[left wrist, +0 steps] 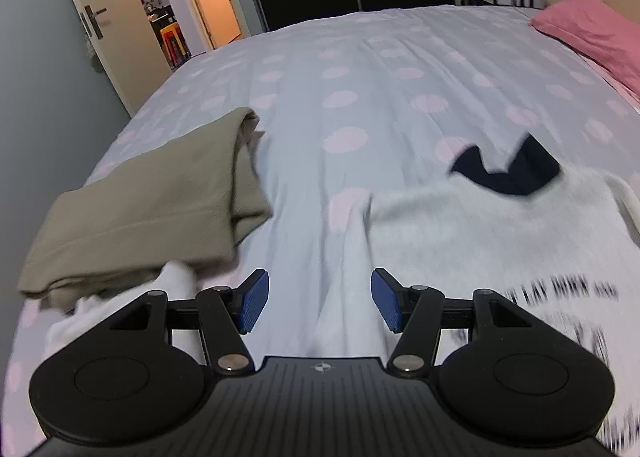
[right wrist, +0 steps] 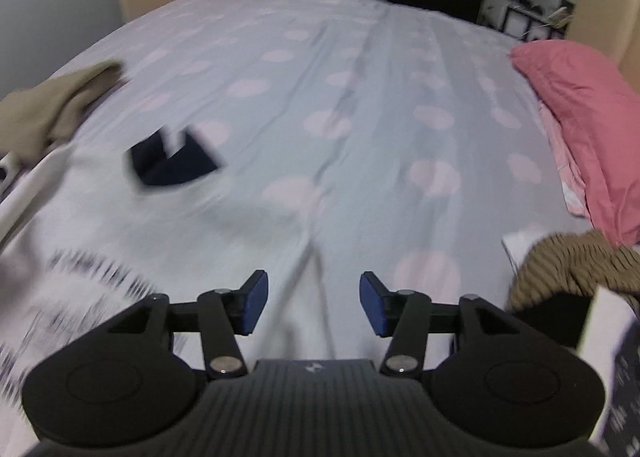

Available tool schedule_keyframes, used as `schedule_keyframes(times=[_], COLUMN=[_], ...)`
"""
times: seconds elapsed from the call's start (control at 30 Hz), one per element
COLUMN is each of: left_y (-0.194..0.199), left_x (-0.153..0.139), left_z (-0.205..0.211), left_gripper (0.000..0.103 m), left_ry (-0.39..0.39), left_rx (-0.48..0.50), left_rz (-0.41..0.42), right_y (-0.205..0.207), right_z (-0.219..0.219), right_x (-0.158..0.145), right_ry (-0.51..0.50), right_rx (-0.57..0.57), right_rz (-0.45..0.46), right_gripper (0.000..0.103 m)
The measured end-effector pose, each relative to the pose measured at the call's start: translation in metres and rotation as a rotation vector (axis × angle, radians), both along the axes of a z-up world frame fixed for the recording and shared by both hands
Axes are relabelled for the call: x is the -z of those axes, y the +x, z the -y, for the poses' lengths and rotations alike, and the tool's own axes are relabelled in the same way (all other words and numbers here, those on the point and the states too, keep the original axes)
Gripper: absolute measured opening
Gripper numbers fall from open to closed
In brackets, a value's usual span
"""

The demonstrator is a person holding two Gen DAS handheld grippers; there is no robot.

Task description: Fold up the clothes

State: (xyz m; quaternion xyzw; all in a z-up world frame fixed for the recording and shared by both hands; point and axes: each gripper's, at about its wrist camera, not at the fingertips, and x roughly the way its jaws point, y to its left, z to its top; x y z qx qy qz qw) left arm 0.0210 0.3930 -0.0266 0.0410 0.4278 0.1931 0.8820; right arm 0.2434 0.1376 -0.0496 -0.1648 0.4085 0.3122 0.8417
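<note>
A white T-shirt with a dark navy collar and black print lies spread on the bed, blurred by motion. It also shows in the right wrist view with its collar. My left gripper is open and empty above the shirt's left edge. My right gripper is open and empty above the shirt's right edge. A folded olive garment lies at the left, also in the right wrist view.
The bed cover is pale blue with pink dots. A pink pillow lies at the right. A brown knitted garment sits on a pile at the near right. A white cloth lies under the olive garment. An open door is at the far left.
</note>
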Motion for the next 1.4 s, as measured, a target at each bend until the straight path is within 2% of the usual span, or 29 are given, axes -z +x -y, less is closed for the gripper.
schedule_keyframes(times=[0.13, 0.23, 0.3, 0.47, 0.53, 0.67, 0.83, 0.97, 1.0, 1.1, 1.13, 1.23, 1.4], left_y=[-0.037, -0.059, -0.077, -0.114, -0.125, -0.134, -0.128, -0.120, -0.119, -0.117, -0.117, -0.117, -0.113], left_x=[-0.007, -0.008, -0.007, 0.004, 0.010, 0.013, 0.006, 0.006, 0.006, 0.007, 0.007, 0.008, 0.010], left_z=[0.004, 0.005, 0.010, 0.023, 0.025, 0.026, 0.038, 0.049, 0.052, 0.056, 0.057, 0.054, 0.048], left_gripper=[0.056, 0.056, 0.056, 0.056, 0.056, 0.056, 0.056, 0.056, 0.056, 0.056, 0.056, 0.056, 0.056], left_ry=[-0.085, -0.174, -0.199, -0.238, -0.260, -0.308, -0.291, -0.304, -0.302, -0.302, -0.303, -0.312, -0.341], left_rx=[-0.012, -0.054, -0.070, -0.109, -0.135, -0.163, -0.123, -0.087, -0.079, -0.071, -0.071, -0.088, -0.111], left_rz=[-0.006, 0.001, 0.000, -0.014, -0.019, -0.027, 0.001, 0.002, 0.002, 0.002, 0.003, 0.004, 0.002], right_y=[-0.063, -0.106, -0.134, -0.192, -0.210, -0.250, -0.306, -0.336, -0.334, -0.327, -0.325, -0.320, -0.294], right_z=[0.043, 0.071, 0.090, 0.130, 0.137, 0.152, 0.161, 0.154, 0.155, 0.165, 0.170, 0.180, 0.200], right_x=[-0.018, -0.019, -0.020, 0.010, 0.024, 0.042, 0.051, 0.073, 0.076, 0.084, 0.082, 0.067, 0.019], right_ry=[-0.014, -0.006, -0.001, 0.035, 0.016, -0.015, -0.036, -0.129, -0.140, -0.128, -0.111, -0.069, -0.027], right_rx=[-0.068, -0.075, -0.079, -0.028, 0.000, 0.057, 0.117, 0.134, 0.136, 0.166, 0.183, 0.217, 0.274], right_rz=[-0.045, -0.067, -0.082, -0.125, -0.162, -0.176, -0.144, -0.140, -0.150, -0.196, -0.200, -0.188, -0.131], right_gripper=[0.054, 0.054, 0.054, 0.054, 0.054, 0.057, 0.070, 0.070, 0.065, 0.026, 0.017, 0.009, 0.008])
